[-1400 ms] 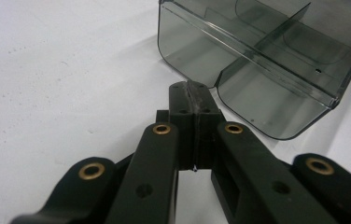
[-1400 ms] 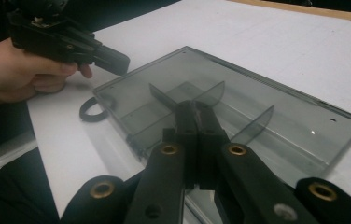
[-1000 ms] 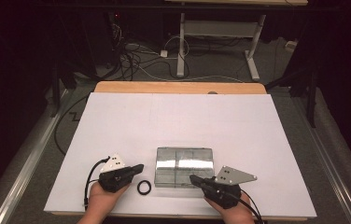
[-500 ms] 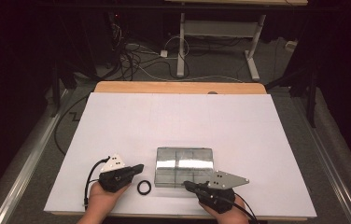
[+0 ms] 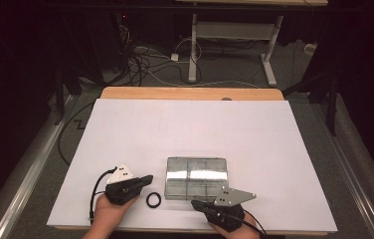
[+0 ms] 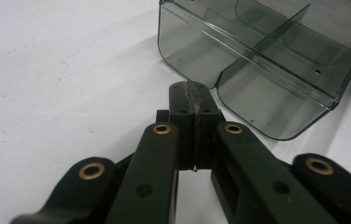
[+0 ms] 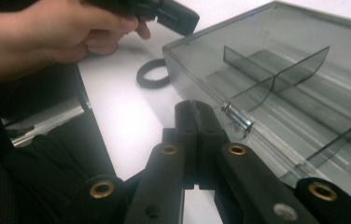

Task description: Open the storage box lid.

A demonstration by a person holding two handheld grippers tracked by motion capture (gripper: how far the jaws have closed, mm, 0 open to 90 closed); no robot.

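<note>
A smoky clear plastic compartment box (image 5: 196,178) lies on the white table top (image 5: 190,129), near the front middle. A small black ring (image 5: 153,200) lies flat just left of the box's near left corner. My left gripper (image 5: 147,179) rests left of the box with its jaws shut and empty, the tip close to the box's left side. In the left gripper view the shut tip (image 6: 193,88) is just short of a rounded corner of the box (image 6: 267,60). My right gripper (image 5: 195,203) is at the box's near edge, shut and empty. Its tip (image 7: 193,109) is beside a small metal latch (image 7: 236,120) on the box (image 7: 281,93).
The table's near edge (image 5: 190,230) runs right under both hands. Beyond the wooden far edge (image 5: 190,93) are floor cables (image 5: 145,64) and a desk frame (image 5: 195,45). In the right gripper view the ring (image 7: 152,74) lies beneath the person's other hand (image 7: 47,32).
My right gripper has slid toward the table's near edge and slightly left, sinking lower at the box's front. The left gripper, box and ring have stayed put.
</note>
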